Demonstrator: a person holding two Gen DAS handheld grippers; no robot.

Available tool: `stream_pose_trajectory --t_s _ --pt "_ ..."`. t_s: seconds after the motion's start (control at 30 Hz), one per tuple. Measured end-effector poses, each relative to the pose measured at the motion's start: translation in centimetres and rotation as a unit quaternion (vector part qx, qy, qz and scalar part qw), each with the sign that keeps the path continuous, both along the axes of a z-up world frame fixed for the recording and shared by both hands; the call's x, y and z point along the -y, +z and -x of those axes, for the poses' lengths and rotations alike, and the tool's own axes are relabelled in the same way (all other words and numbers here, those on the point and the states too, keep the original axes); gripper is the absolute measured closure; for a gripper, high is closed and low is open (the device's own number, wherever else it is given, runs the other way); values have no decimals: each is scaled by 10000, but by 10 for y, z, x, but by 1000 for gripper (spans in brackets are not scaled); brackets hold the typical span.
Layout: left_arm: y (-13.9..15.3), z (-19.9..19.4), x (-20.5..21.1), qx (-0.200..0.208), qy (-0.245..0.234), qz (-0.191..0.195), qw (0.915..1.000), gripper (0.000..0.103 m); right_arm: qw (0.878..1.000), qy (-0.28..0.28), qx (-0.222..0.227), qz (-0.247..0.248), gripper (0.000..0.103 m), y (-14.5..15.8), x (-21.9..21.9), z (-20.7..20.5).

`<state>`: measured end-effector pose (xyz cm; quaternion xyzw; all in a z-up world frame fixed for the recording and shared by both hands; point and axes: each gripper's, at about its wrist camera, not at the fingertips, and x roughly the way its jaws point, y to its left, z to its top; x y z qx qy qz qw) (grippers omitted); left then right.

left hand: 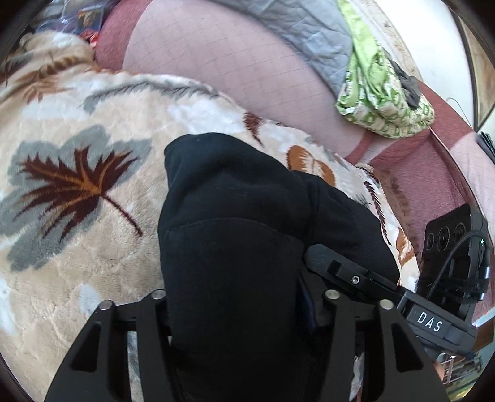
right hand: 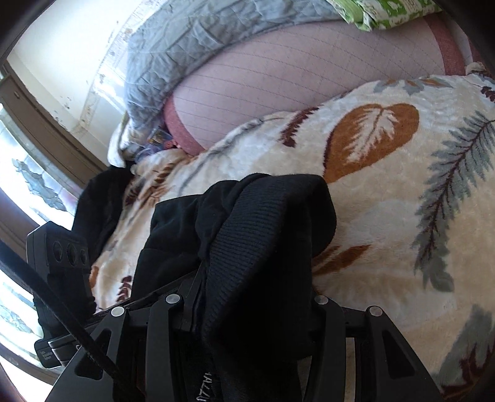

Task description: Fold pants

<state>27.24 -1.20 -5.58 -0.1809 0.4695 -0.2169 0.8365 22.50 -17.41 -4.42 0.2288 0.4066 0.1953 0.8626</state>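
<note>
Left tongs (left hand: 244,309): black pants (left hand: 235,247) bunched between my fingers; fabric hides the pads, so I cannot tell grip from slack. Pants drape fwd from the tongs onto the leaf-print blanket (left hand: 77,185).

Right tongs (right hand: 247,312): ribbed cuff or waistband of the pants (right hand: 272,235) fills the gap; pinch state also cannot be told.

Legible text: "DAS" label (left hand: 429,322) on the right unit, seen to the right of my left tongs. Partial white lettering on fabric (right hand: 202,386) near the right tongs, unreadable.

Beyond both tongs: pink quilted bed cover (left hand: 216,62), grey quilt (left hand: 309,27), green-print cloth (left hand: 380,96).
</note>
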Motion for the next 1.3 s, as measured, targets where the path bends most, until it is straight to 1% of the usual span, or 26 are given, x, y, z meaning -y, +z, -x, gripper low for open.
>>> stream_pose_trajectory --t_s 0.03,0.07,0.1,0.13,0.17,0.27,0.4,0.5,0.57,0.63,0.67,0.7,0.73,0.77,0.8,0.87,0.93,1.0,1.1,1.2,1.27,1.3 --pt "-2 -1 -2 -48 18 36 10000 41 10000 -47 -54 55 51 -4 1 -2" --pt "-4 -2 -4 -97 32 98 9999 40 9999 -95 -98 95 41 -7 2 -2" --pt "-4 -2 -7 -157 53 199 9997 39 9997 -166 -155 129 36 -10 5 -3" --pt "-4 -2 -9 -181 74 217 9996 39 9994 -244 -209 112 30 -13 9 -3" --pt "-1 -1 -11 -190 104 187 9996 39 9992 -306 -257 51 28 -15 14 -2" --pt "16 3 -16 -86 191 142 9997 39 9976 -542 -353 -244 25 -14 29 3" --pt "32 7 -21 -95 328 147 9993 39 9960 -831 -130 -297 23 6 43 13" --pt "37 11 -17 -53 344 34 9994 39 9925 -1131 259 -372 23 30 55 25" --pt "39 13 -14 0 337 -58 9994 39 9908 -1107 497 -594 23 43 58 32" --pt "41 14 -10 55 230 -123 9996 39 9895 -919 575 -958 23 49 58 36" --pt "42 15 -7 80 146 -248 9996 39 9889 -813 539 -1124 23 49 54 34" --pt "41 15 -3 61 64 -419 9991 36 9876 -693 486 -1320 23 46 53 33" --pt "39 14 0 -7 -45 -559 9984 30 9847 -541 350 -1620 23 39 50 31" --pt "35 13 4 -120 -185 -675 9975 28 9821 -470 227 -1812 23 32 49 30" --pt "27 11 9 -278 -324 -817 9957 27 9776 -379 27 -2069 23 22 47 26" --pt "17 10 9 -409 -259 -892 9948 27 9713 -284 -285 -2345 23 4 42 20" --pt "5 8 7 -595 -213 -724 9954 26 9682 -405 -422 -2432 24 -11 44 18" --pt "3 9 3 -600 -140 -565 9965 25 9653 -423 -458 -2536 24 -17 46 17" --pt "6 13 3 -608 -132 -570 9964 25 9622 -459 -477 -2640 24 -21 48 18" --pt "13 24 0 -639 -106 -490 9967 25 9638 -488 -465 -2578 23 -16 47 22" --pt "21 38 -3 -632 -97 -457 9969 25 9663 -476 -427 -2494 18 -8 46 28" --pt "26 45 -4 -604 -93 -494 9969 25 9674 -452 -391 -2463 18 -4 46 33"
